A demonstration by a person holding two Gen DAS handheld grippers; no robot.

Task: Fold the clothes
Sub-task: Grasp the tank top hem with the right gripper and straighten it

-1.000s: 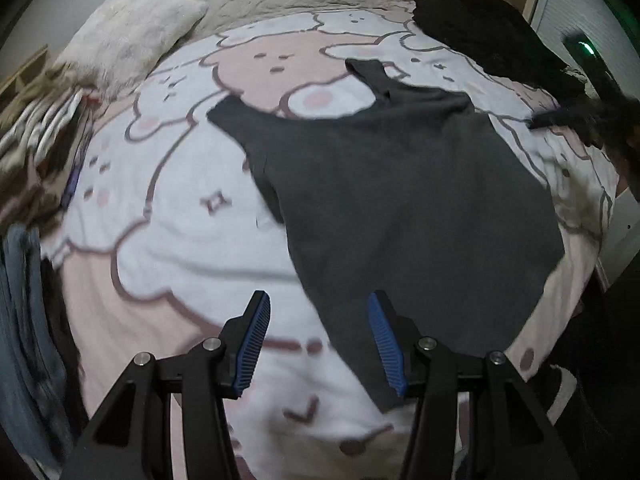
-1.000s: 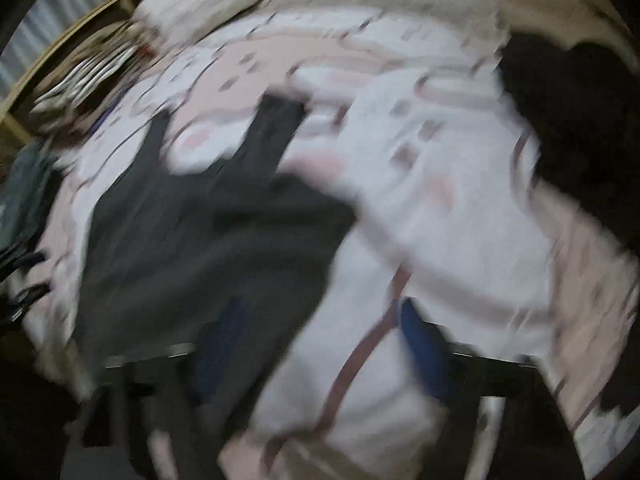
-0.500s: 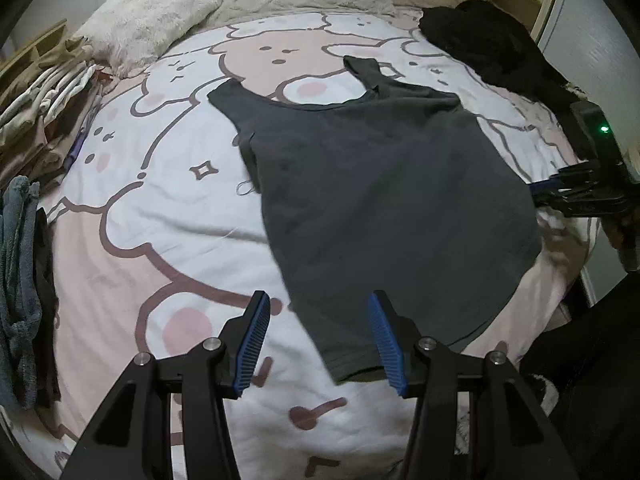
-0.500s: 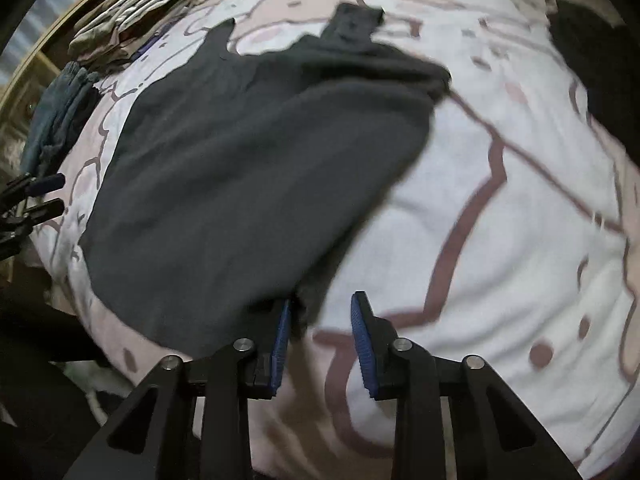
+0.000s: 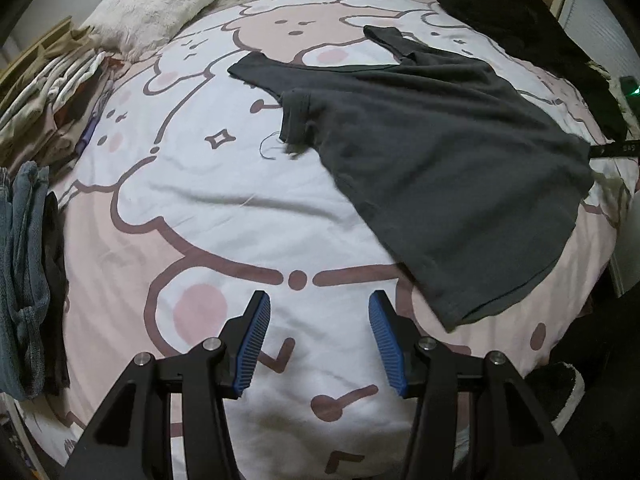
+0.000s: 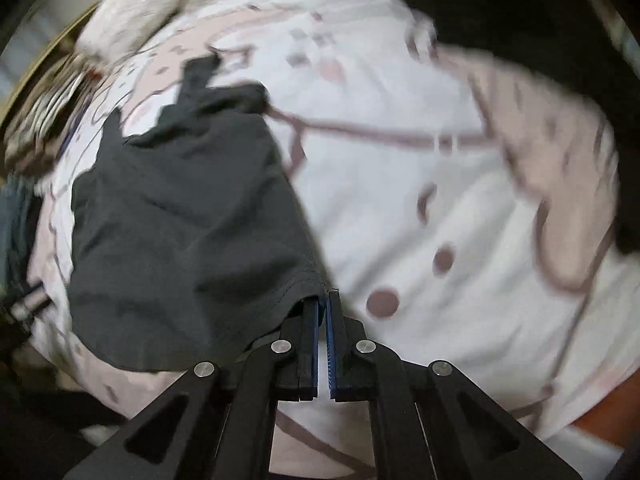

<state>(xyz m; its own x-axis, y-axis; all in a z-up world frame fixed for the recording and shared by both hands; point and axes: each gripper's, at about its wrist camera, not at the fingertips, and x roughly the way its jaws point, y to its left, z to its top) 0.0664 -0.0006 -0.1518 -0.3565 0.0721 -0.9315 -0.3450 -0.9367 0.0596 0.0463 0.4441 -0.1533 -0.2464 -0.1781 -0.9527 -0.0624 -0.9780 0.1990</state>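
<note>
A dark grey sleeveless top [image 5: 440, 152] lies spread on the bed, straps toward the pillows and hem toward me. My left gripper [image 5: 316, 332] is open and empty, hovering over bare bedcover left of the top's hem corner. My right gripper [image 6: 323, 300] is shut on the hem corner of the grey top [image 6: 180, 220], which bunches and lifts to the left of its fingers. The right wrist view is motion-blurred.
The bed [image 5: 200, 208] has a pink and white cartoon cover. A fluffy pillow [image 5: 156, 0] lies at the head. Folded clothes [image 5: 48, 92] are stacked at the left edge, blue and dark garments [image 5: 28, 272] below them. A black garment [image 5: 532, 32] lies at the far right.
My right gripper has closed on the top's hem corner and pulled it. The left gripper has drawn back and left, so the top now lies to its right.
</note>
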